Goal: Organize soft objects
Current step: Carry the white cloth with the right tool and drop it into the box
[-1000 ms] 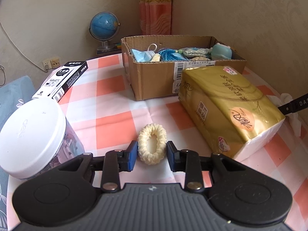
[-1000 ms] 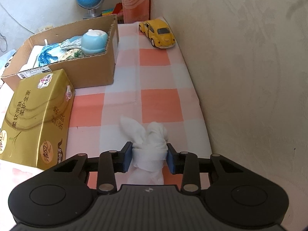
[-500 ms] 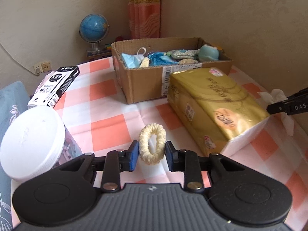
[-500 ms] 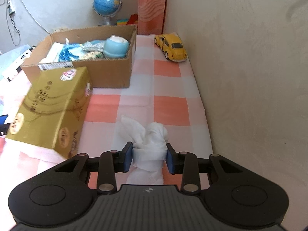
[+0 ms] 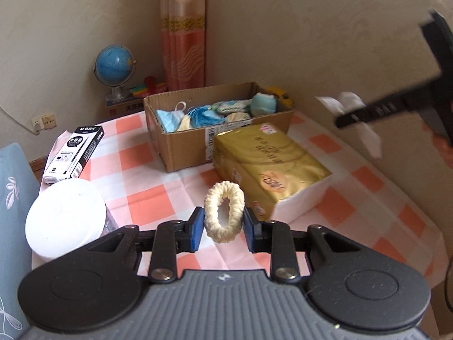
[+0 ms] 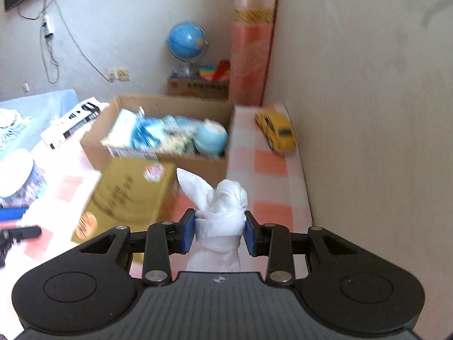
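Left wrist view shows the left gripper (image 5: 223, 228) squeezing a fluffy cream hair scrunchie (image 5: 224, 211) between its blue pads. The ring stands up in the grip, above the pink and white checked tablecloth (image 5: 141, 195). Just past it lies a shiny gold pack of tissues (image 5: 269, 158). Behind that sits the open brown cardboard box (image 5: 184, 153), with soft blue and white things already inside. A white round jar lid (image 5: 65, 218) is near on the left side.

Right wrist view shows the right gripper (image 6: 220, 231) clenched on a knotted white cloth (image 6: 223, 212). One corner of the cloth sticks up like an ear, and its tail hangs down under the pads. The same box (image 6: 158, 164) is ahead and a bit to the left. A yellow toy car (image 6: 279, 131) sits by the wall.

Both soft things look ready to go into the box. The scrunchie is squashy, so it could slip out if the grip loosens. The hanging cloth tail could catch on the box edge or drag on the gold pack. Both grippers may head for the same box and could bump.
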A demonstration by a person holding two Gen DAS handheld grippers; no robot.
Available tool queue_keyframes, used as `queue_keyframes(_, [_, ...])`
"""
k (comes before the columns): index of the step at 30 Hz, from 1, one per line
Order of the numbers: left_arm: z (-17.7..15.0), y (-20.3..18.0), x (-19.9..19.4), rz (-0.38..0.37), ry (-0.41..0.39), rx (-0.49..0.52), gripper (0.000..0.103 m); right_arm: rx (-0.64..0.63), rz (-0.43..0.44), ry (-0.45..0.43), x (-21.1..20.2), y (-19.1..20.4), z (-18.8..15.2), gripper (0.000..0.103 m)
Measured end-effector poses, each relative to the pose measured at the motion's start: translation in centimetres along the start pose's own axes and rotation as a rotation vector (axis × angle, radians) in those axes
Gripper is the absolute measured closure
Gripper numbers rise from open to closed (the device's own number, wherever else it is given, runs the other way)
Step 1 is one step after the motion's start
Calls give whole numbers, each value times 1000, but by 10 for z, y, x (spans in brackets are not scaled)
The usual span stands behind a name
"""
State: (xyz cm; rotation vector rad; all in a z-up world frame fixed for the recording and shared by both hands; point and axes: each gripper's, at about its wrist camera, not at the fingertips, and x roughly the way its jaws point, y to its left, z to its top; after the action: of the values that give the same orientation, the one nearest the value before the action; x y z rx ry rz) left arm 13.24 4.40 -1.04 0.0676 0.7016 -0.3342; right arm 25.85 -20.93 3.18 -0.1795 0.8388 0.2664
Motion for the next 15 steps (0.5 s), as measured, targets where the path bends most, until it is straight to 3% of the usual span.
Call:
queue_keyframes(6, [-5, -5, -9, -32, -16, 6, 75, -79, 31, -50, 6, 23, 44, 63])
queue_keyframes(15, [-11, -2, -12, -22, -21, -27, 75, -135, 71, -63, 52, 54, 107, 63])
